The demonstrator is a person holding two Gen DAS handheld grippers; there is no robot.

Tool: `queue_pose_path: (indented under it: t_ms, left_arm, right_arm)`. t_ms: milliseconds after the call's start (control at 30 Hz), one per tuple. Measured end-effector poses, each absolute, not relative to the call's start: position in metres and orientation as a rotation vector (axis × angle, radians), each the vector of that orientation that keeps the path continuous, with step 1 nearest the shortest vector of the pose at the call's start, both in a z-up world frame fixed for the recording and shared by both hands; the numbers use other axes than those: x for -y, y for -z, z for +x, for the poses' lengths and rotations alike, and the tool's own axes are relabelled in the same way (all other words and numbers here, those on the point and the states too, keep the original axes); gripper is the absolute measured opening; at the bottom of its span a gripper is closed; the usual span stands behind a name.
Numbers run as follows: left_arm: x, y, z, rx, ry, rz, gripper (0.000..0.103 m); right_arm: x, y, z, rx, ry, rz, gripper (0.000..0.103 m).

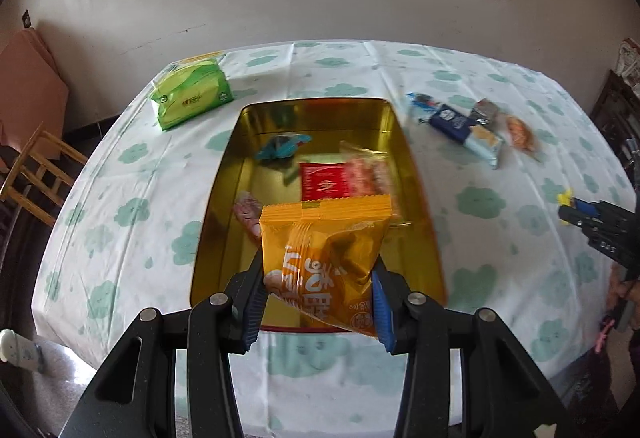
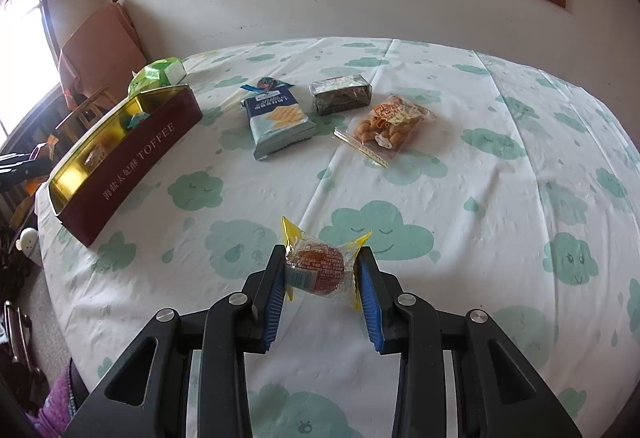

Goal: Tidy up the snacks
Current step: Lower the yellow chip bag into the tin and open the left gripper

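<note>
My left gripper (image 1: 318,302) is shut on an orange snack packet (image 1: 326,254), held above the near end of the gold-lined toffee tin (image 1: 224,173). A red packet (image 1: 326,181), a teal wrapped sweet (image 1: 282,145) and pink packets lie inside the tin. My right gripper (image 2: 322,274) is shut on a small clear-wrapped cake with yellow ends (image 2: 318,268), just above the cloth. In the right wrist view the tin (image 2: 132,161) stands at the left, with a blue cracker packet (image 2: 278,119), a dark packet (image 2: 340,93) and a clear bag of golden snacks (image 2: 392,125) beyond.
A round table carries a white cloth with green clouds (image 2: 460,197). A green tissue pack (image 1: 190,93) lies at the far left. A wooden chair (image 1: 32,173) stands left of the table. The wall and window are behind.
</note>
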State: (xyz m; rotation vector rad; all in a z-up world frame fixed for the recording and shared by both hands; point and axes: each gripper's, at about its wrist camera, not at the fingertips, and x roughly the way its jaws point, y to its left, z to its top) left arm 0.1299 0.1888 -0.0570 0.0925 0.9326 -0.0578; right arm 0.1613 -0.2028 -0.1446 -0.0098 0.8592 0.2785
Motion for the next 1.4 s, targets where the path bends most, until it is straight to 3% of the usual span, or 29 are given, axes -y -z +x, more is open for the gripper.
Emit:
queue_pose_path:
  t_ms: [467,767,1133,1400]
  left_arm:
    - [-0.208,0.1,0.225,-0.967,0.015,0.181,0.042]
    - [-0.217,0.109,0.246,-0.971,-0.023,0.166,0.047]
    - [-0.208,0.088,0.22,-0.864,-0.06,0.202,0.077]
    - [-0.234,0.053,0.142,-0.749,-0.13,0.001,0.092]
  right_arm:
    - [0.204,0.148,0.165,-0.883,-0.268,0.001,0.035]
    - [0.202,0.149,0.165,-0.884,-0.265,-0.006,0.036]
    - [0.202,0.149,0.165,-0.884,-0.264,-0.007,0.036]
    - [0.199,0.149,0.165,-0.892,-0.275,-0.002,0.036]
